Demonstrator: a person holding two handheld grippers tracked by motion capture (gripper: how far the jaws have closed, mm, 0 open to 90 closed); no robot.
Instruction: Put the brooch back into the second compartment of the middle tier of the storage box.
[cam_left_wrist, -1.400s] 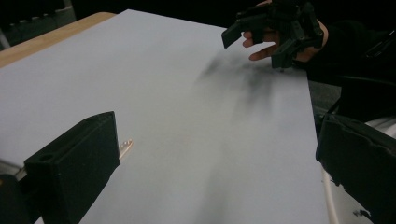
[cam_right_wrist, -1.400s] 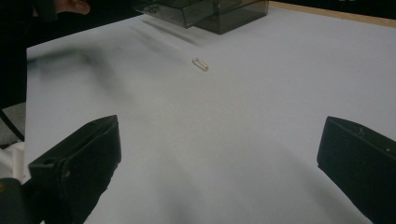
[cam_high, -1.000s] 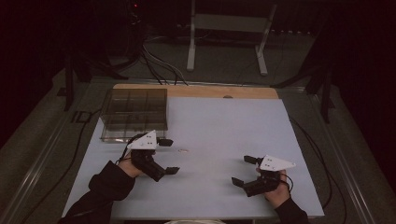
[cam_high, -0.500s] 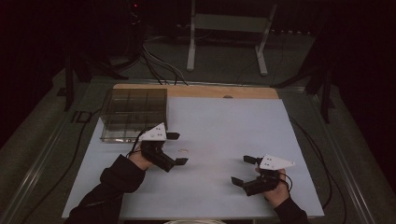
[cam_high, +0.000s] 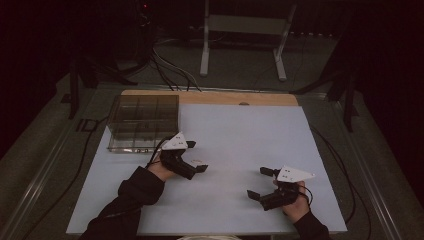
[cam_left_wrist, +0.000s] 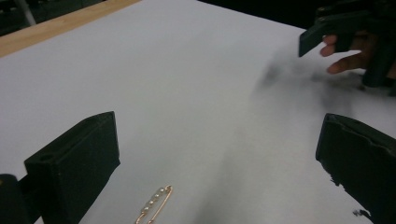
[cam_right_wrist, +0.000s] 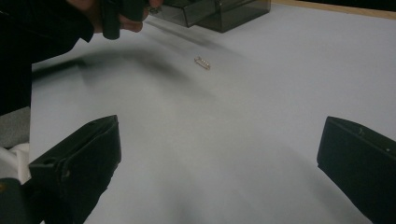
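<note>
- Left tool (cam_high: 194, 157): jaws spread wide and empty over the white tabletop (cam_high: 300, 150), near the box (cam_high: 144, 122); the gold pin (cam_left_wrist: 154, 205) lies flat between them, closer to one jaw.
- Step judged: grasping the pin; centre the jaws on it, lower until they graze the surface, close slowly, since a thin flat piece may slip.
- Right tool (cam_high: 262, 182): released, empty, well apart at near right.
</note>
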